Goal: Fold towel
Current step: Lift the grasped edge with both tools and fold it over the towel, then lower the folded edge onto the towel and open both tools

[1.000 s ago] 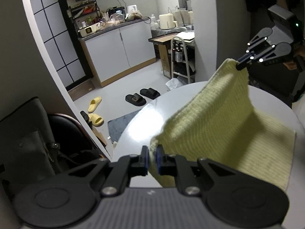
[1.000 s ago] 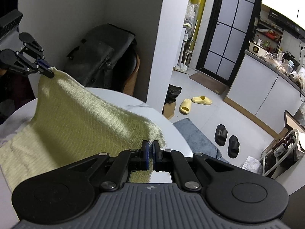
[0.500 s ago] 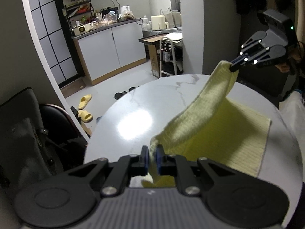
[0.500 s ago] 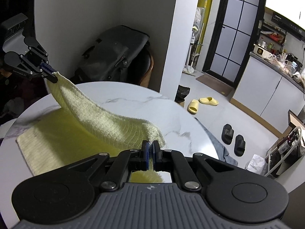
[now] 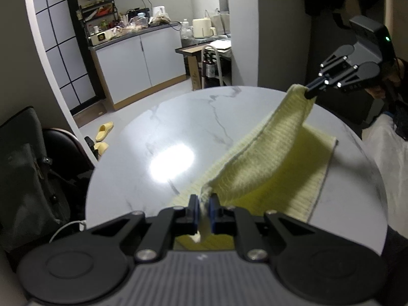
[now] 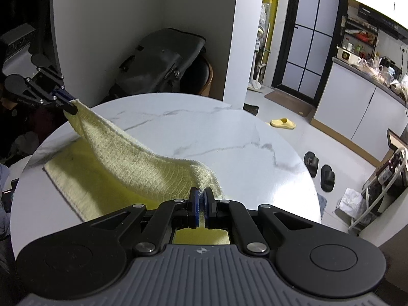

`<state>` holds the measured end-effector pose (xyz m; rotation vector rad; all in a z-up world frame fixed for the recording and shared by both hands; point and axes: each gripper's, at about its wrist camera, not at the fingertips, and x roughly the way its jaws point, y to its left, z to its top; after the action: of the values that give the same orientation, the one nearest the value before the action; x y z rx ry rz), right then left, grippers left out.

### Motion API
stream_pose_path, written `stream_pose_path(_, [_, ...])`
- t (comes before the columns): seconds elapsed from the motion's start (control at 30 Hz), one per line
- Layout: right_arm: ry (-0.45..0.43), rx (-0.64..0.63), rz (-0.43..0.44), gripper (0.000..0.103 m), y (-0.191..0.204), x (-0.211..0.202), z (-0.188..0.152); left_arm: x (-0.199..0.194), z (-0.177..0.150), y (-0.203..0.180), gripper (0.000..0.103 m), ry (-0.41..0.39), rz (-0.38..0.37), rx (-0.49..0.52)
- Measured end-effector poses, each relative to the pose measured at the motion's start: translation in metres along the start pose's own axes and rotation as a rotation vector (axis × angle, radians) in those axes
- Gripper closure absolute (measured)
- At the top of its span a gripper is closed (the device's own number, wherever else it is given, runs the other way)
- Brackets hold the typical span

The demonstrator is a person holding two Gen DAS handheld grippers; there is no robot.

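Observation:
A pale yellow towel [image 5: 278, 158] [image 6: 132, 163] lies partly on the round white marble table [image 5: 178, 122] [image 6: 204, 127]. Its lifted edge hangs between my two grippers and arches back over the half that rests flat. My left gripper [image 5: 203, 210] is shut on one corner of that edge; it shows in the right wrist view as the left gripper [image 6: 72, 107] at the far left. My right gripper [image 6: 201, 205] is shut on the other corner, and the left wrist view has the right gripper [image 5: 309, 93] at the upper right.
A dark bag on a chair [image 6: 163, 58] [image 5: 28, 168] stands against the wall beside the table. Yellow slippers [image 6: 283, 123] and black slippers [image 6: 318, 168] lie on the floor. White kitchen cabinets [image 5: 142, 63] and a metal rack [image 6: 377, 193] stand beyond.
Both grippers have carried the lifted towel edge back towards me over the flat part and a little lower. More bare table now shows beyond the towel.

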<state>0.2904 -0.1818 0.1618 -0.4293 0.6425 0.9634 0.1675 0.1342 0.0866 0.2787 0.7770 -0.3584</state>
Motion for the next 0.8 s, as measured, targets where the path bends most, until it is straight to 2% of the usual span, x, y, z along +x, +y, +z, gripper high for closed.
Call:
stream_pose_path(0.23, [-0.010, 0.037, 0.003, 0.099, 0.010, -0.007, -0.026, 0.004, -0.007, -0.007, 0.093, 0.004, -0.018, 0.001])
stream_pose_path(0.4, [-0.007, 0.062, 0.007, 0.099, 0.012, -0.005, -0.044, 0.013, -0.021, -0.019, 0.093, 0.038, -0.024, 0.014])
stream_pose_path(0.63, [0.014, 0.096, 0.013, 0.099, 0.015, 0.000, -0.064, 0.019, -0.035, -0.016, 0.092, 0.058, -0.034, -0.017])
stream_pose_path(0.8, [0.025, 0.118, 0.011, 0.098, 0.013, 0.003, -0.076, 0.020, -0.041, -0.008, 0.086, 0.081, -0.033, -0.027])
